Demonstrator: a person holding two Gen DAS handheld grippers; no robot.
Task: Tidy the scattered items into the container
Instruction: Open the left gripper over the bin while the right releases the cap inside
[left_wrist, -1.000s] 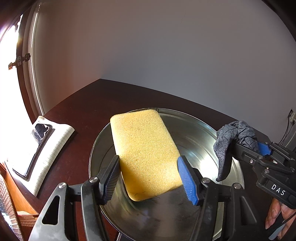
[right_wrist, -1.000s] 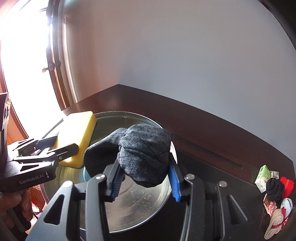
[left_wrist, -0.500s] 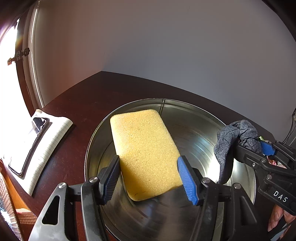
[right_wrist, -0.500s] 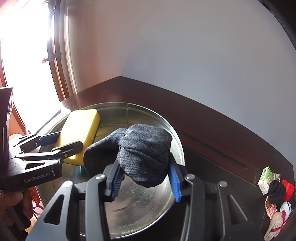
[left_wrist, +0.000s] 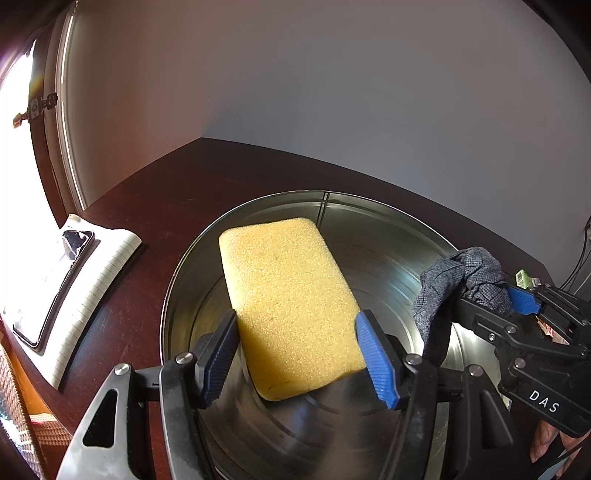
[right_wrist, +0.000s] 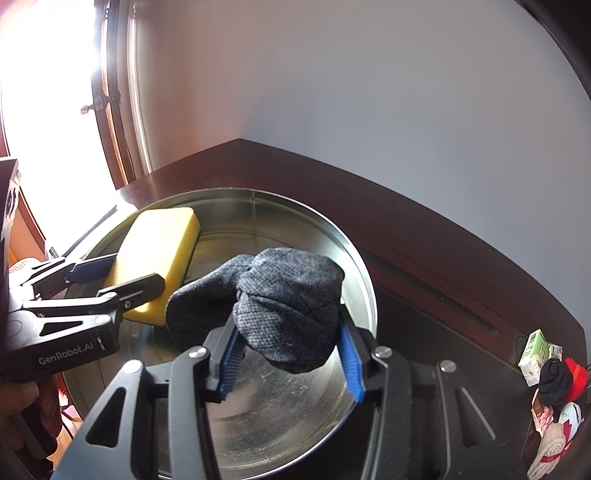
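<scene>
A round metal tin (left_wrist: 384, 206) (right_wrist: 354, 251) stands on the dark wooden table. My left gripper (left_wrist: 299, 354) is shut on a yellow sponge (left_wrist: 288, 306) and holds it over the tin's left half; the sponge also shows in the right wrist view (right_wrist: 159, 251). My right gripper (right_wrist: 288, 354) is shut on a bundled grey sock (right_wrist: 291, 306) and holds it above the tin's right side. The sock also shows in the left wrist view (left_wrist: 461, 277), hanging from the right gripper.
A lined notepad (left_wrist: 96, 280) with a phone (left_wrist: 55, 288) on it lies left of the tin. At the table's right end lie a green carton (right_wrist: 533, 350), a black sock ball (right_wrist: 554, 376), a red item (right_wrist: 578, 374) and white-red pieces (right_wrist: 554, 443). A wall stands behind the table.
Both grippers have moved forward over the tin with their loads. The tin fills more of both views and sits further under the sponge and sock.
</scene>
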